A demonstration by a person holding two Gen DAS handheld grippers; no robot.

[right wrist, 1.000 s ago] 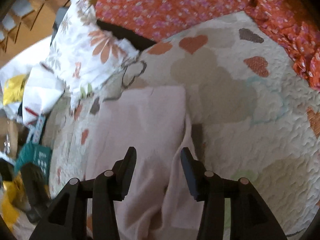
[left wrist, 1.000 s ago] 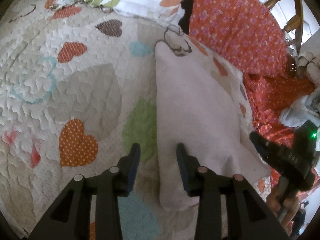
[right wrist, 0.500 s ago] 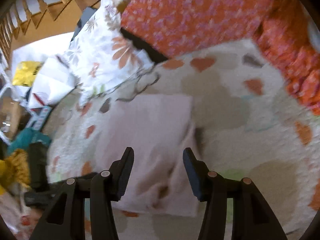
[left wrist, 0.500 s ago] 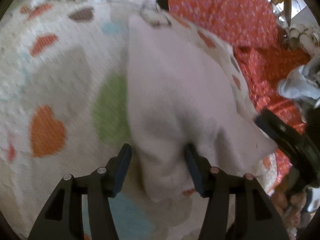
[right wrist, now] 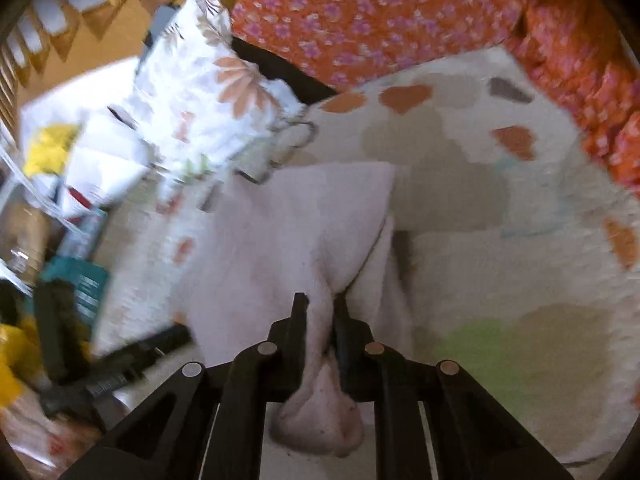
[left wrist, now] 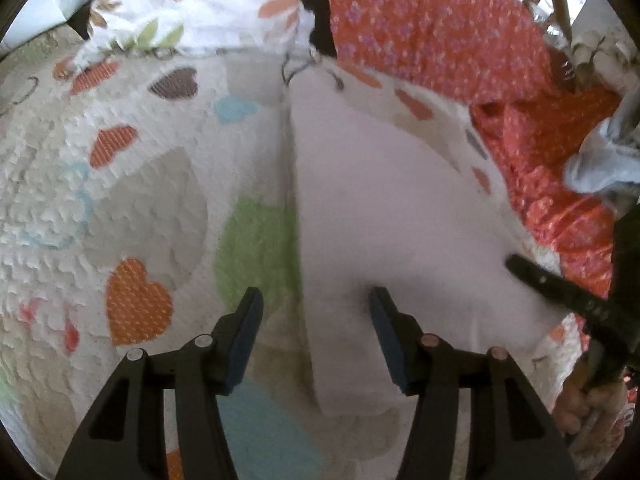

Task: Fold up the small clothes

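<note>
My right gripper (right wrist: 320,304) is closing, and its jaws already pinch a bunched fold of the pale pink garment (right wrist: 296,232). The cloth squeezes up between the two black fingers (right wrist: 298,312) and spills out below them in a soft rounded lump. Ahead of the tips, the rest of the garment runs away from me as a flat panel, with a loose flap standing up on its right edge just beyond the pinch.

My left gripper (left wrist: 316,300) stands apart, clamped on nothing. The garment (left wrist: 384,208) lies on the heart-patterned quilt (left wrist: 132,184), and its long left edge runs between my left fingers: the left finger (left wrist: 244,332) hangs over bare quilt beside the cloth, while the right finger (left wrist: 386,332) sits over the cloth itself. Whether that pad touches the fabric I cannot tell. A narrow tail of the garment reaches down between the two fingers toward the gripper body.

From the left wrist view, my right gripper (left wrist: 516,262) shows at the garment's right side, one black finger lying on the pink cloth, with my right hand (left wrist: 580,408) below it.

Beyond the garment's far end lie a white floral pillow (right wrist: 208,104) and an orange flowered cloth (right wrist: 360,12).
</note>
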